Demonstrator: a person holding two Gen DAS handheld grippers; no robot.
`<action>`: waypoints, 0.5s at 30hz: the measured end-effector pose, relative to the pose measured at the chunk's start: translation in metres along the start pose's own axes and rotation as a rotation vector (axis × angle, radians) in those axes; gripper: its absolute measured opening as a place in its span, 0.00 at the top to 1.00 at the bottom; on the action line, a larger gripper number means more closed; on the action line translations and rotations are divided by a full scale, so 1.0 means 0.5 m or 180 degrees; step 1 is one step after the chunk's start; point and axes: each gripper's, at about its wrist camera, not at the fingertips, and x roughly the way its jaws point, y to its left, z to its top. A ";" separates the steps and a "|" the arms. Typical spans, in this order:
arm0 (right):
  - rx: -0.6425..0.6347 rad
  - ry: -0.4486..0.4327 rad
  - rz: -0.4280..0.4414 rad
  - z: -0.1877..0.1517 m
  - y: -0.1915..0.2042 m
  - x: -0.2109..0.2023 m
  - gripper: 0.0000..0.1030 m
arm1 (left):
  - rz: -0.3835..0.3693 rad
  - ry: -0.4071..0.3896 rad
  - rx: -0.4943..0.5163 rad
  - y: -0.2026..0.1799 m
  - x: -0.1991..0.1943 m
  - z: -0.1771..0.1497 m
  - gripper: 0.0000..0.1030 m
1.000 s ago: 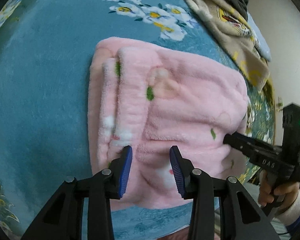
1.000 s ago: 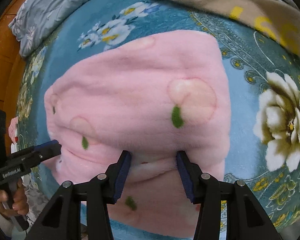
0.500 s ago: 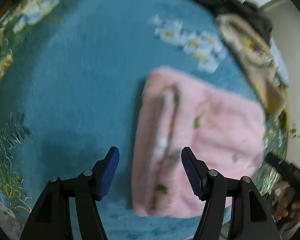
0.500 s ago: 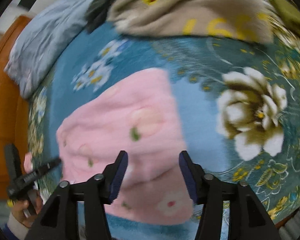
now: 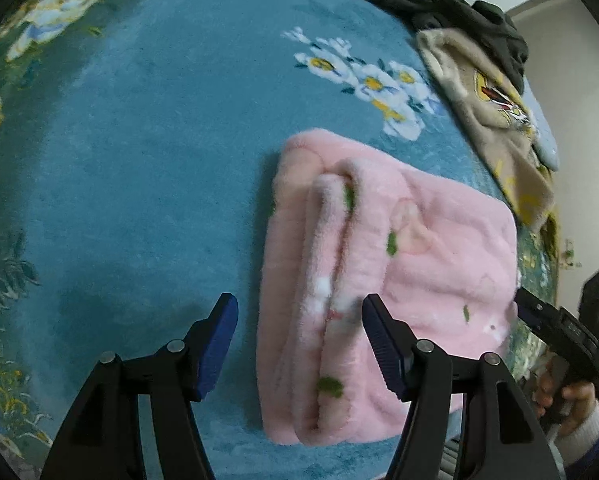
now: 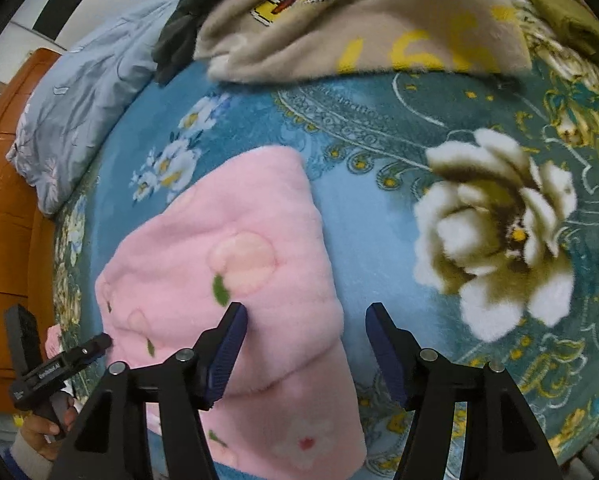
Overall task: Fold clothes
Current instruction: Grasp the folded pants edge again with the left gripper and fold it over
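Pink fleece garment (image 5: 383, 280) folded into a compact rectangle on the teal floral blanket (image 5: 139, 160), layered edges stacked along its one side; this piece looks finished, or one tidy-up short of it. Still waiting beyond it, well apart: a beige fleece top with yellow print (image 6: 363, 36), crumpled, and a dark garment (image 5: 439, 4) bunched behind that. Also a grey-blue quilt (image 6: 79, 108) heaped against the wooden bed frame (image 6: 3, 208). So roughly one item done, at least two to go, judging by the pile.

Left gripper (image 5: 299, 344): empty, jaws wide and lately opened from a narrower set. Layered edge of the pink garment directly ahead and below, between the fingers in view but not pinched; bulk of the fold off toward the right finger, bare blanket under the left one.

Right gripper (image 6: 305, 348): likewise empty, jaws spread wide and just been opening. Garment's near corner under the left finger and running into the gap; open blanket with a large cream flower (image 6: 495, 232) ahead of the right finger. Unfolded clothes far ahead, at the top of that view.
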 end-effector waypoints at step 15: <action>0.0377 0.0506 0.0841 0.034 -0.062 0.090 0.32 | -0.0865 0.0370 -0.0623 0.052 0.081 0.002 0.21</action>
